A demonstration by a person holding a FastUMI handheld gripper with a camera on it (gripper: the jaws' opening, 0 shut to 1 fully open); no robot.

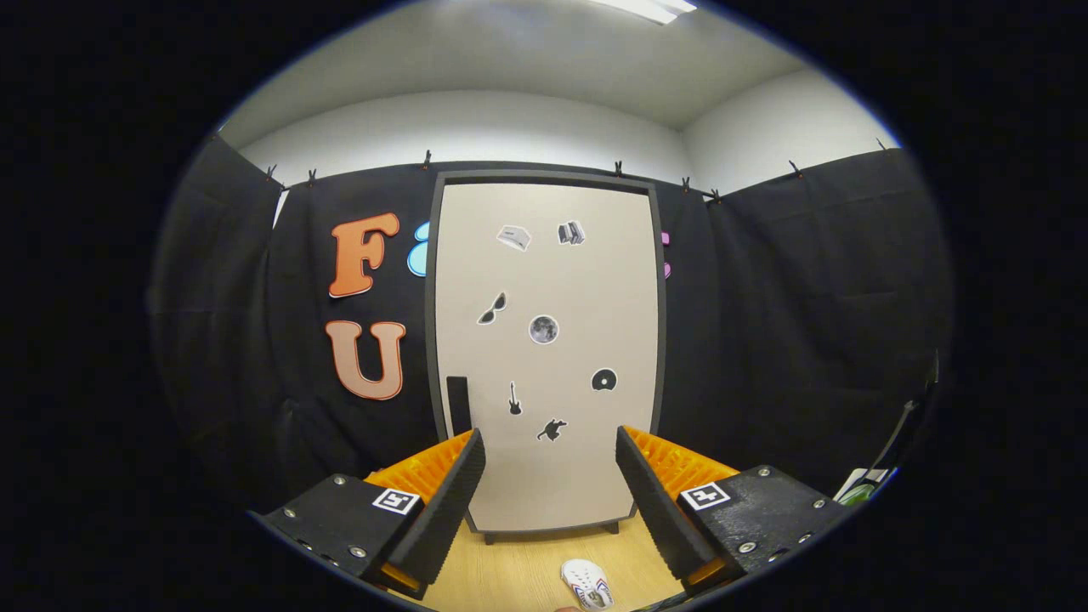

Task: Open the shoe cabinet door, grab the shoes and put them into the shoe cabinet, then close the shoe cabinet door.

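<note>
1. Gripper view is showing a tall shoe cabinet with a dark grey frame (pixel 432 340) standing on a light wooden floor (pixel 510 569) against black cloth.
2. Its flat beige door (pixel 586 289) is sitting shut, and small dark stickers are dotting its face.
3. A short black bar handle (pixel 458 405) is standing upright near the door's lower left edge, just above the left finger's tip.
4. The gripper (pixel 551 446) is hanging in the air with its jaws spread wide, gripping nothing, and the lower part of the door is showing between them.
5. A small white clog-style shoe with coloured trim (pixel 586 584) is lying on the floor between the fingers, in front of the cabinet's base and apart from it.
6. To the right of the right finger, a white and green object (pixel 863 486) is peeking in; I cannot tell what it is.
</note>
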